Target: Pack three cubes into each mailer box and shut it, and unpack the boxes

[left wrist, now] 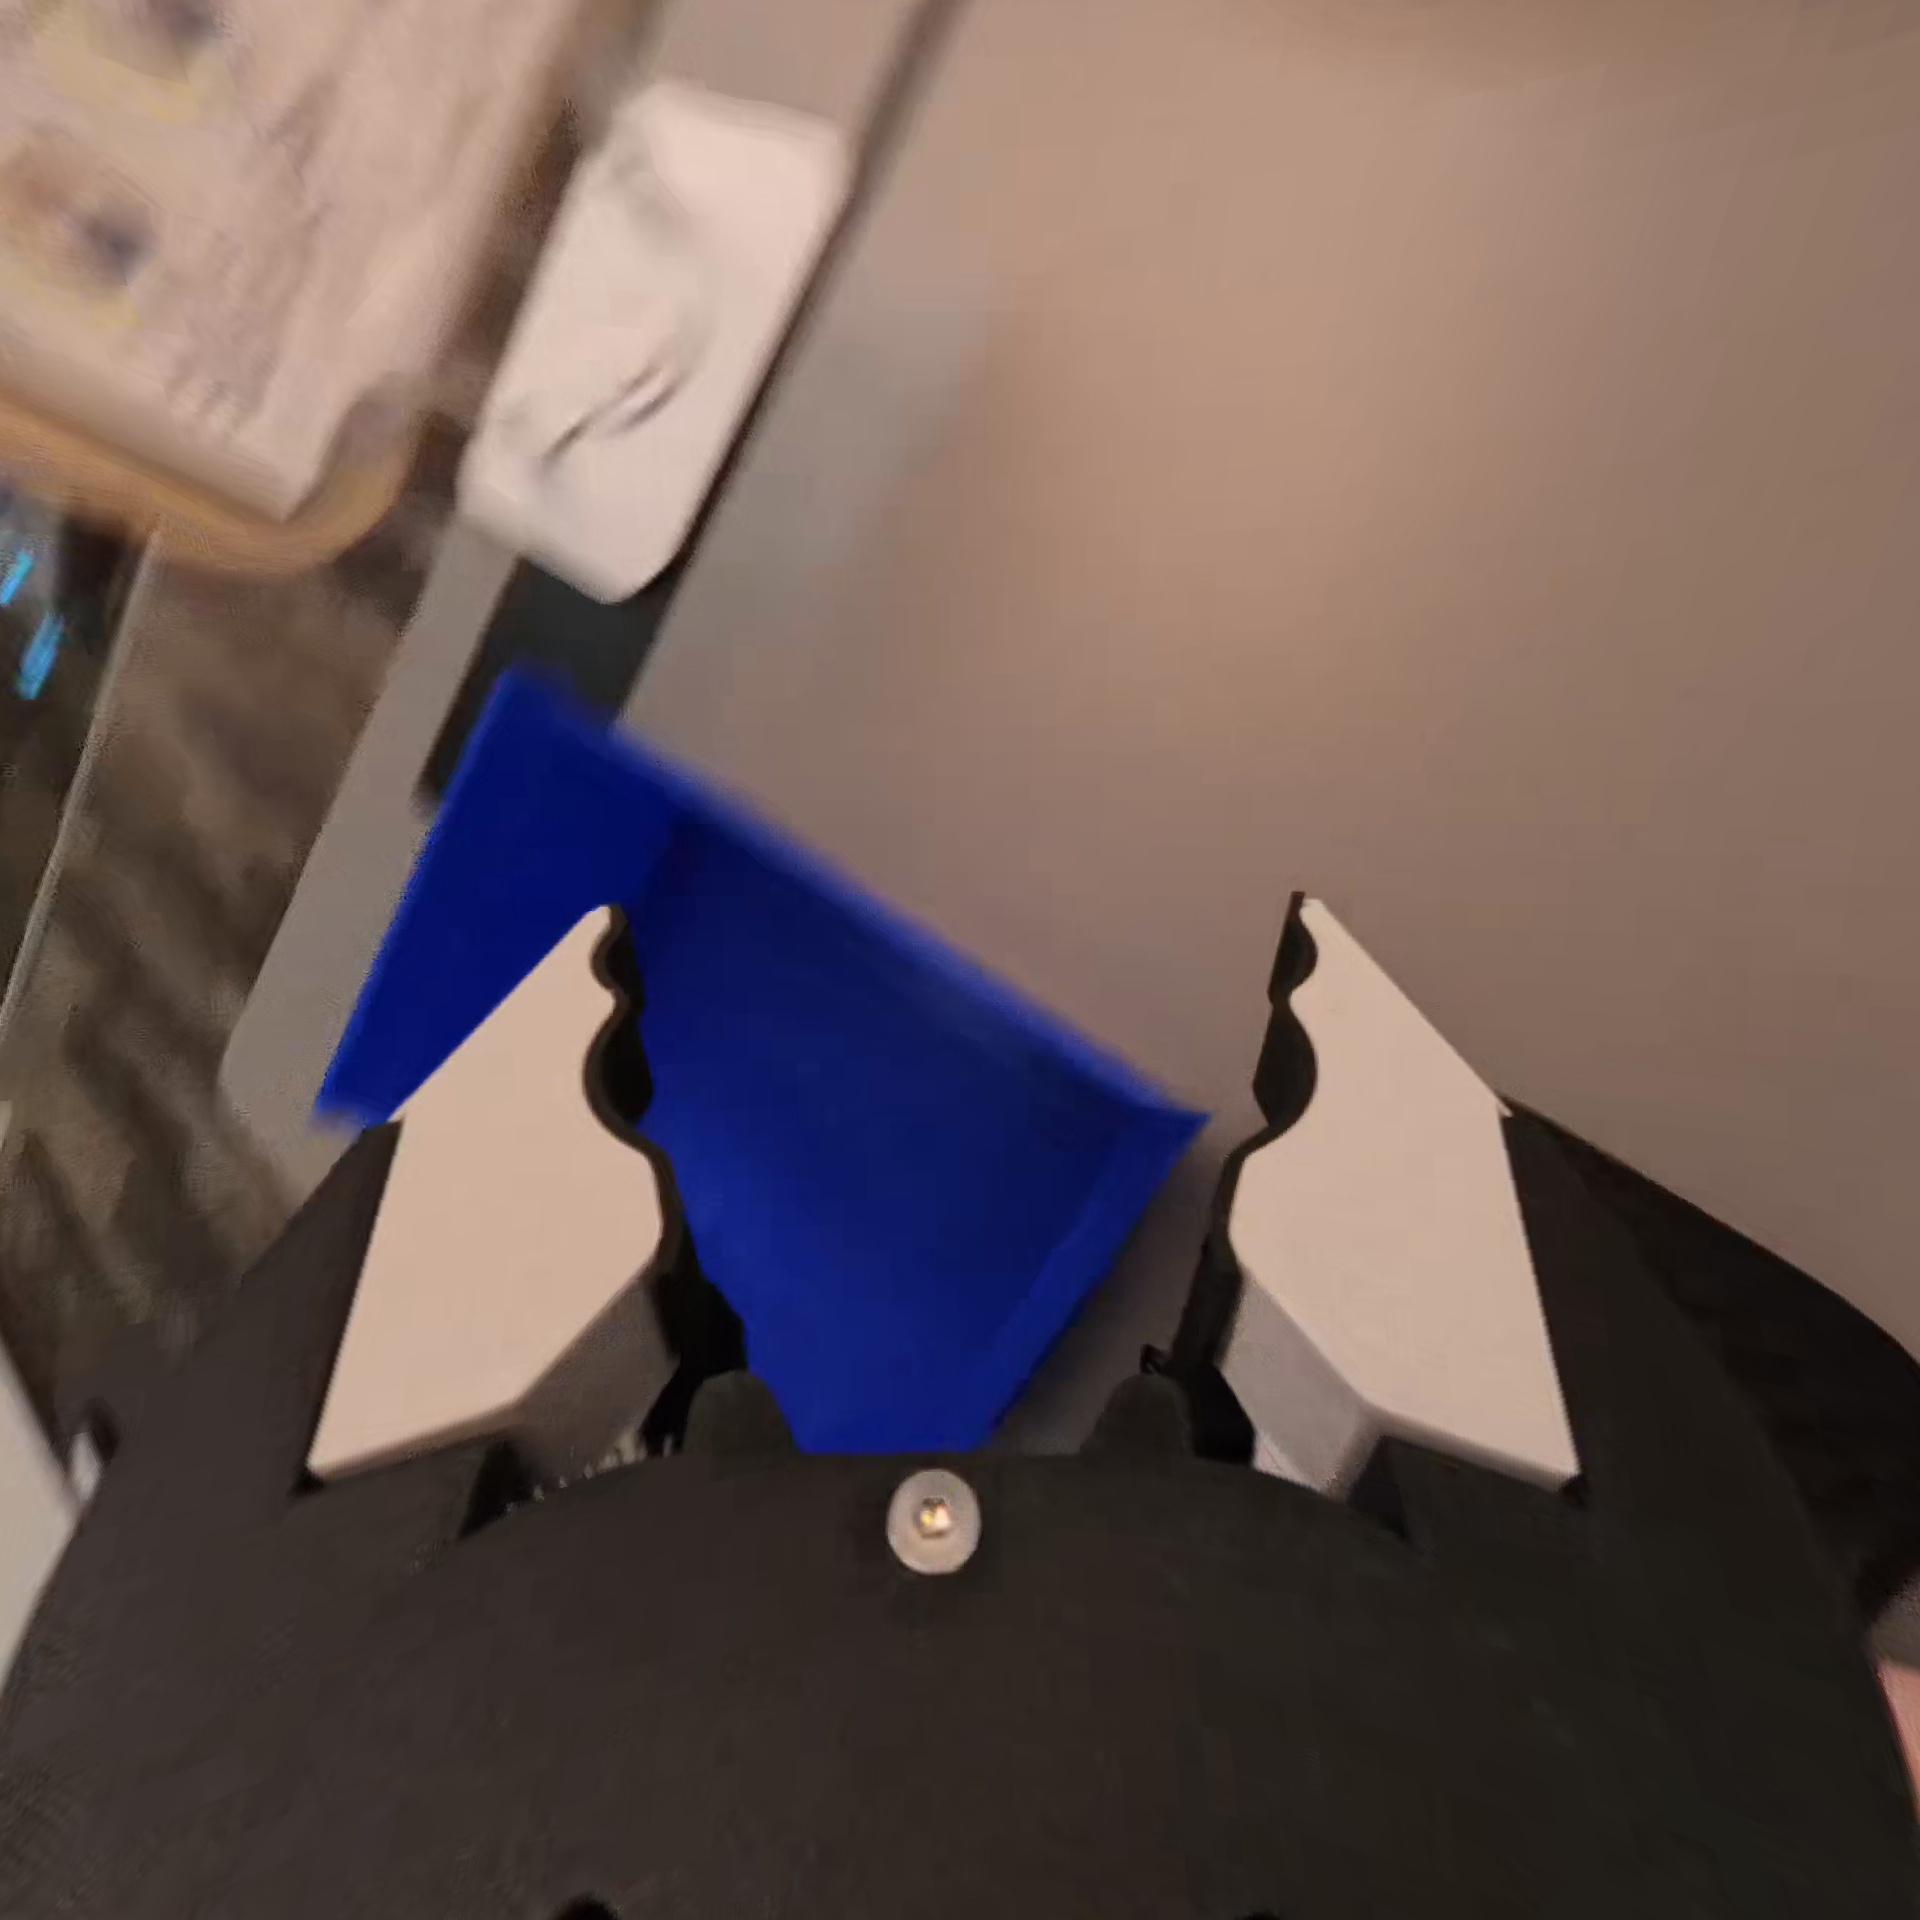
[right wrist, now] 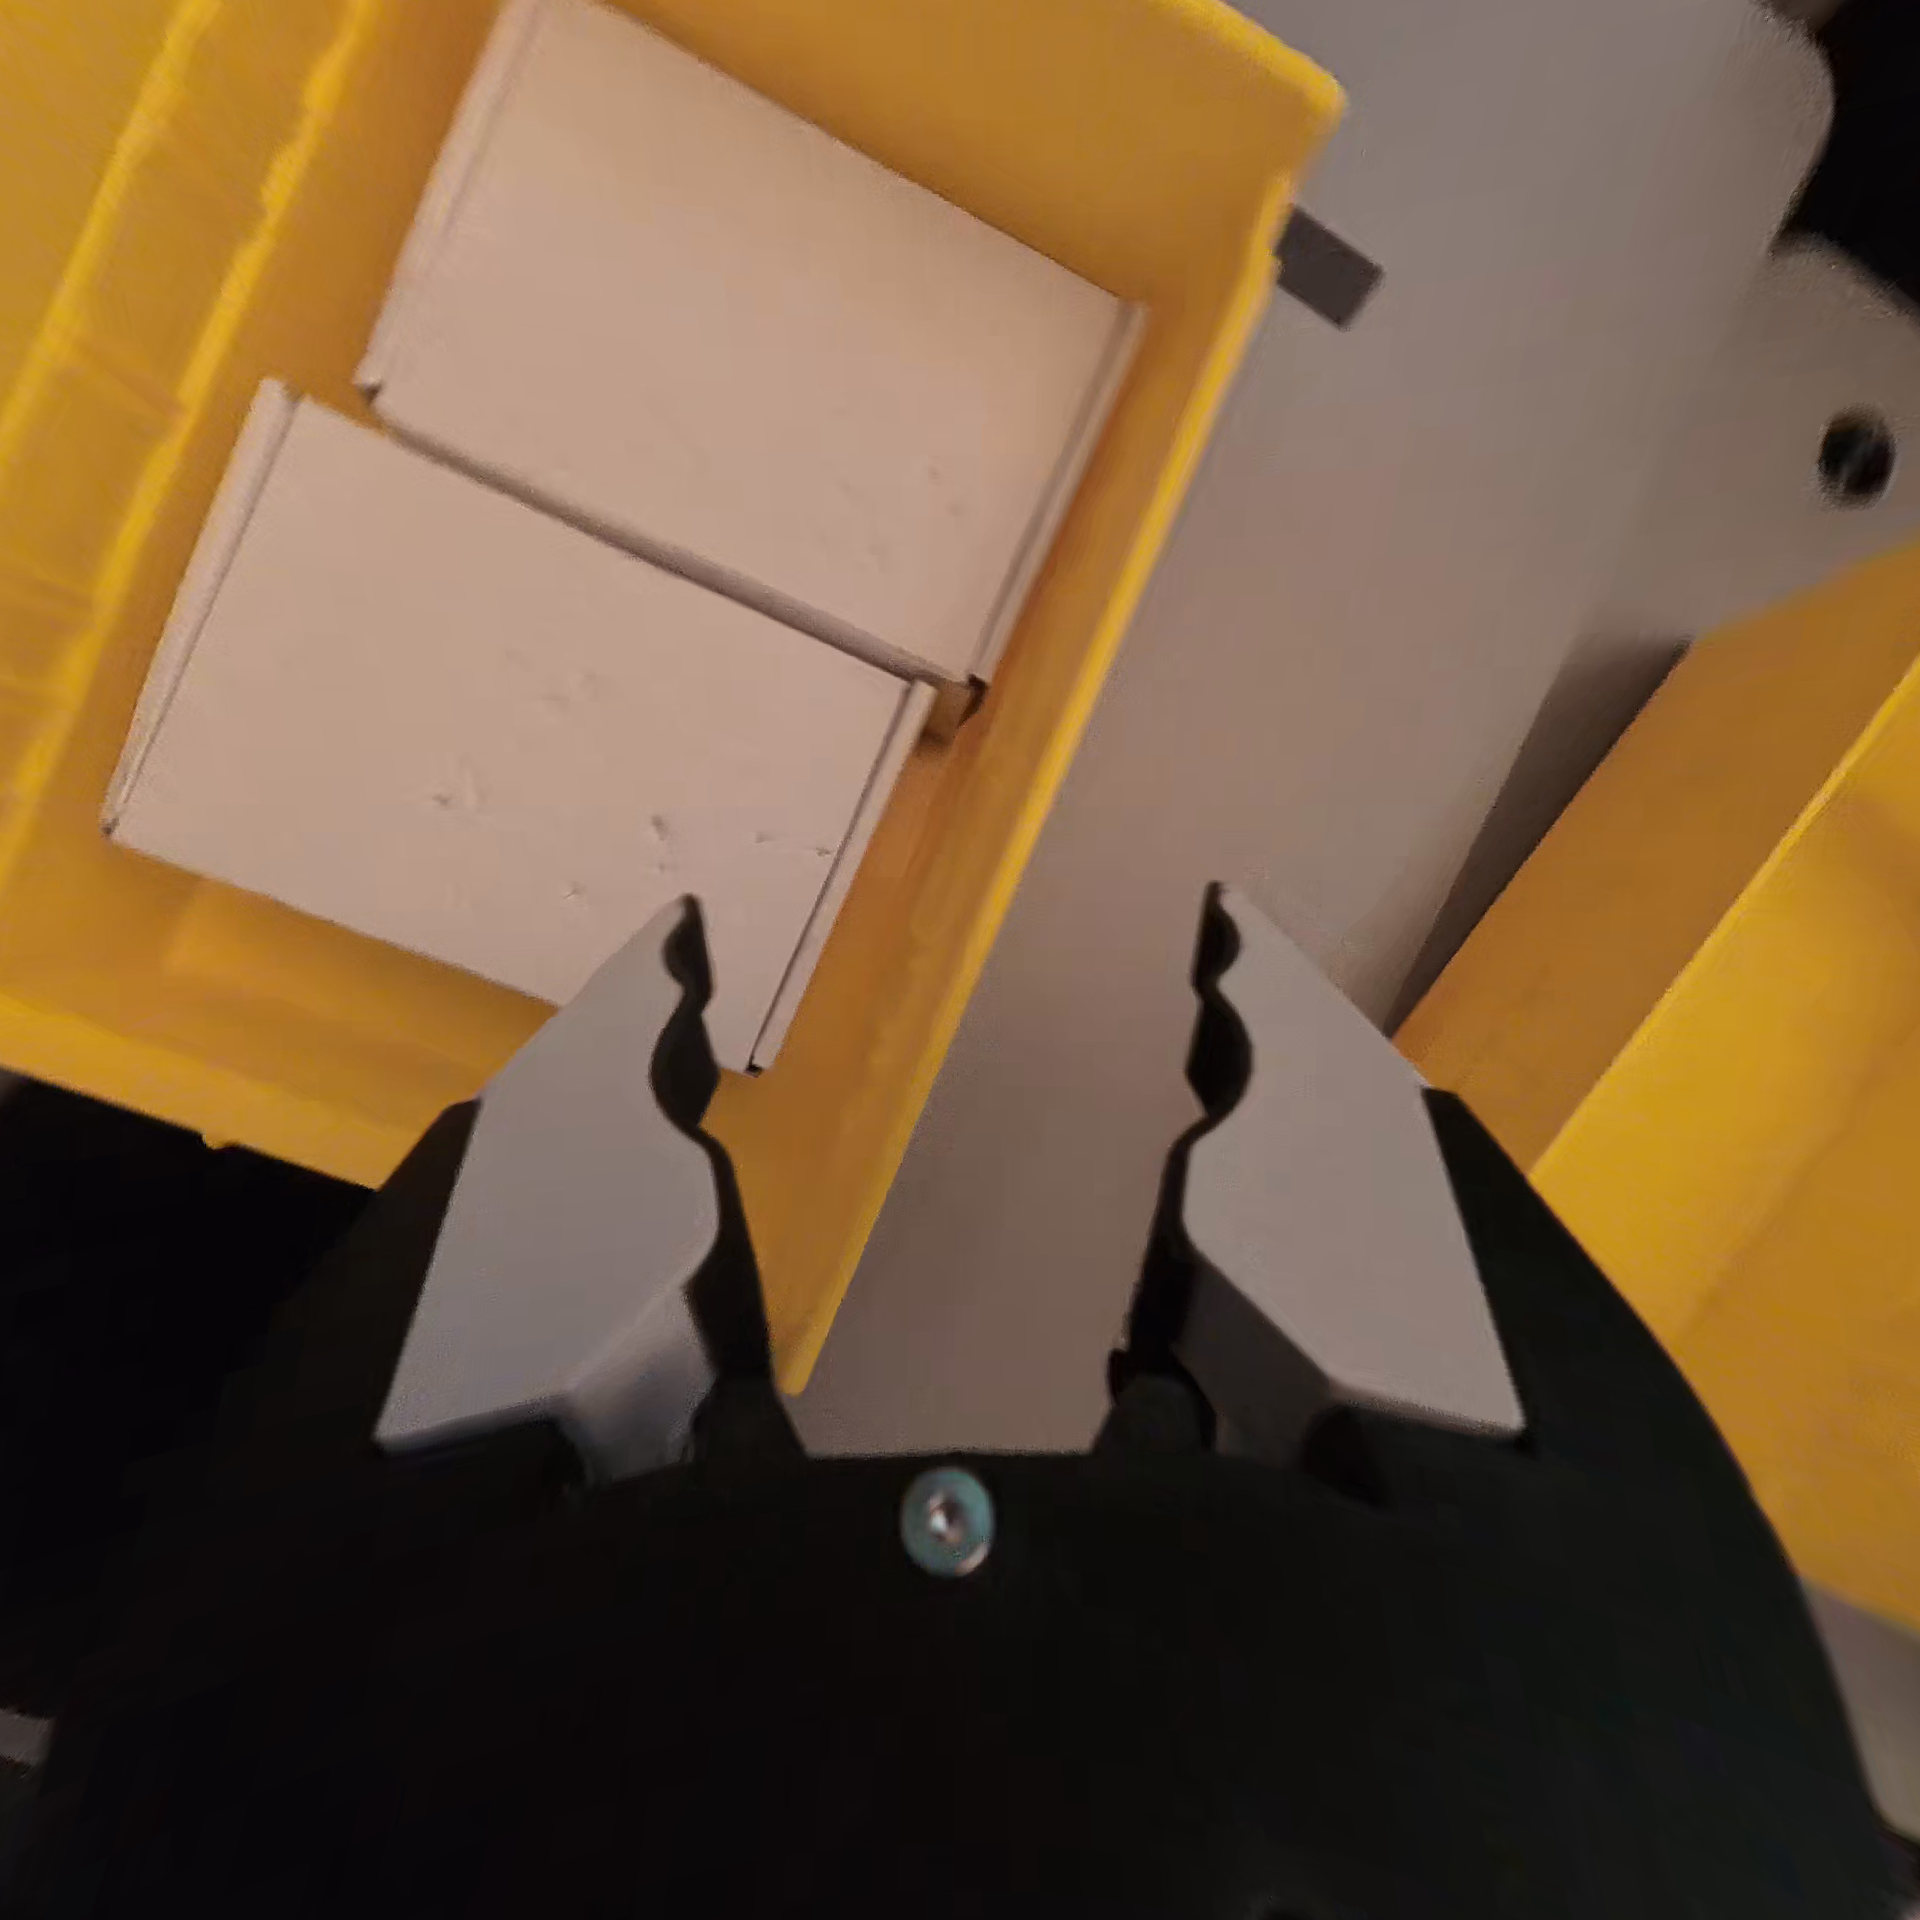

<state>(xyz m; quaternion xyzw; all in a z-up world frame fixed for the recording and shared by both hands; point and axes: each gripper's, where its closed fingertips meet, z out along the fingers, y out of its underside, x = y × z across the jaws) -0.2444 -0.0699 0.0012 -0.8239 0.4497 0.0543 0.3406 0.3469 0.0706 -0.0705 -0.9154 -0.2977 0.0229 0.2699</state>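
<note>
Mailer boxes (right wrist: 623, 582), two flat white cardboard ones, lie shut and overlapping inside the yellow bin (right wrist: 1122, 644) on the grey table (right wrist: 1403, 436). They look light, stiff and matte, so a pinch along a lid's edge should hold. Right hand-held gripper (right wrist: 951, 904) hovers over the bin's wall, jaws apart, holding nothing. Over on the left, the hand-held gripper (left wrist: 951, 909) is spread wide above a smooth blue tray (left wrist: 831, 1091), also holding nothing.
</note>
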